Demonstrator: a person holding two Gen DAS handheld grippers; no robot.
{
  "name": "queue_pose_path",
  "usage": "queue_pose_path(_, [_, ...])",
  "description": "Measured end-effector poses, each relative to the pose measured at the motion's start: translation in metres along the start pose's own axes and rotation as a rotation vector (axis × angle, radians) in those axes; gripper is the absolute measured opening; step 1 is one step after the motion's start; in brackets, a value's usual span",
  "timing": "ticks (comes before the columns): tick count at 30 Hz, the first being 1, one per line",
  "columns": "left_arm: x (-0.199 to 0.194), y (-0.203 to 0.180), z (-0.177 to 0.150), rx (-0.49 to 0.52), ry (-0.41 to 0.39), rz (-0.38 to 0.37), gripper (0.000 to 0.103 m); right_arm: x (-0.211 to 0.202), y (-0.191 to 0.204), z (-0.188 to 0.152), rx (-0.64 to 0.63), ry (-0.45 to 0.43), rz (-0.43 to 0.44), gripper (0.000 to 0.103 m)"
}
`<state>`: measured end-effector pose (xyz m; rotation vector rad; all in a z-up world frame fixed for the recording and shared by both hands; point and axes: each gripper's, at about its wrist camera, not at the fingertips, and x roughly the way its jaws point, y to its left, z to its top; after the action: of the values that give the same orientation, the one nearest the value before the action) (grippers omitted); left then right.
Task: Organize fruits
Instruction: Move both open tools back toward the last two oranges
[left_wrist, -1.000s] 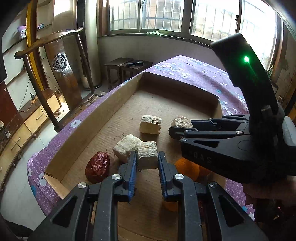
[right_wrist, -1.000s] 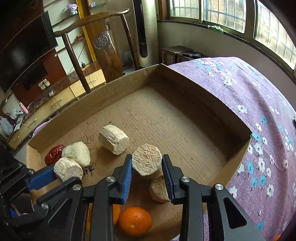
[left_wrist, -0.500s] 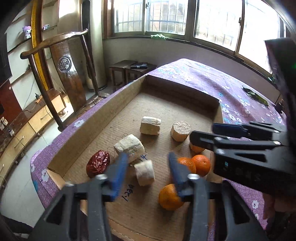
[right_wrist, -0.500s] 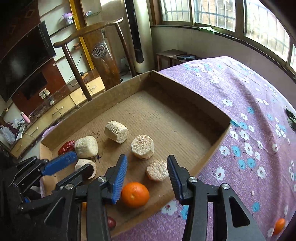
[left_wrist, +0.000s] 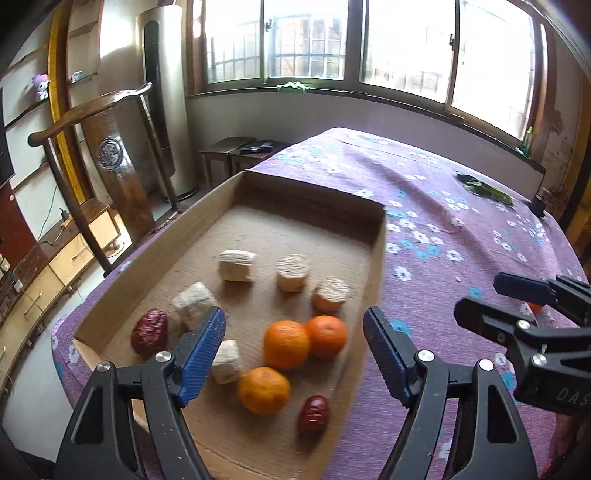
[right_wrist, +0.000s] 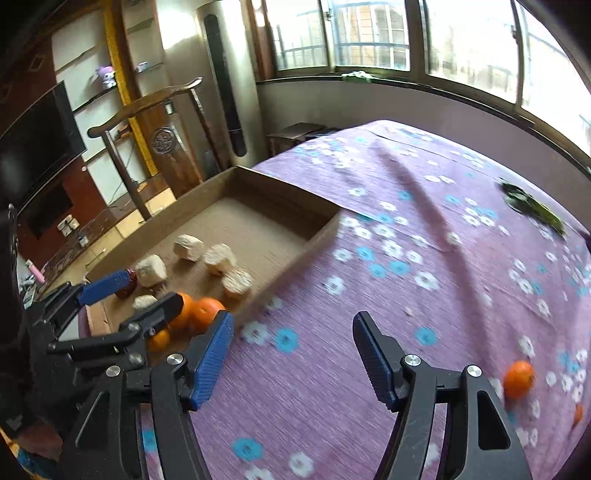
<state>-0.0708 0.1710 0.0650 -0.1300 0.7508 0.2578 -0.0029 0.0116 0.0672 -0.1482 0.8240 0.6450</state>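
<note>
A shallow cardboard tray (left_wrist: 376, 266) lies on a purple flowered cloth. It holds several beige cut chunks (left_wrist: 236, 265), three oranges (left_wrist: 286, 343) and two red dates (left_wrist: 149, 332). My left gripper (left_wrist: 293, 339) hovers over the tray's near end. Its jaws are opening, with nothing pressed between the pads; one chunk (left_wrist: 226, 360) lies just beside the left pad. My right gripper (right_wrist: 291, 321) is off the tray over bare cloth, jaws opening and empty. A loose orange (right_wrist: 519, 378) lies on the cloth to its right, with a smaller one (right_wrist: 578, 411) beyond.
Green leaves (left_wrist: 484, 190) lie on the far right of the cloth. A wooden chair (left_wrist: 92, 110), low cabinets and a tall standing unit (left_wrist: 162, 92) stand left of the table, and windows run along the back. The tray's walls (right_wrist: 288, 266) rise above the cloth.
Both grippers let go of the beige chunks they held and opened. The left drew back from the tray; the right swung rightwards off the tray and over the cloth.
</note>
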Motion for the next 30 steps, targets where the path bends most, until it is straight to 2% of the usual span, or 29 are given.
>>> queue_pose_path(10, [-0.002, -0.077, -0.004, 0.116, 0.009, -0.102, 0.077, -0.048, -0.080, -0.050, 0.158, -0.010, -0.135, 0.076])
queue_pose_path(18, [0.008, -0.140, -0.006, 0.204, 0.064, -0.223, 0.077, -0.070, -0.143, -0.092, 0.292, 0.007, -0.226, 0.076])
queue_pose_path(21, [0.012, -0.164, -0.004, 0.228, 0.091, -0.266, 0.077, -0.078, -0.162, -0.101, 0.334, 0.006, -0.261, 0.076])
queue_pose_path(30, [0.031, -0.244, 0.004, 0.362, 0.108, -0.385, 0.077, -0.097, -0.197, -0.117, 0.404, -0.014, -0.331, 0.076])
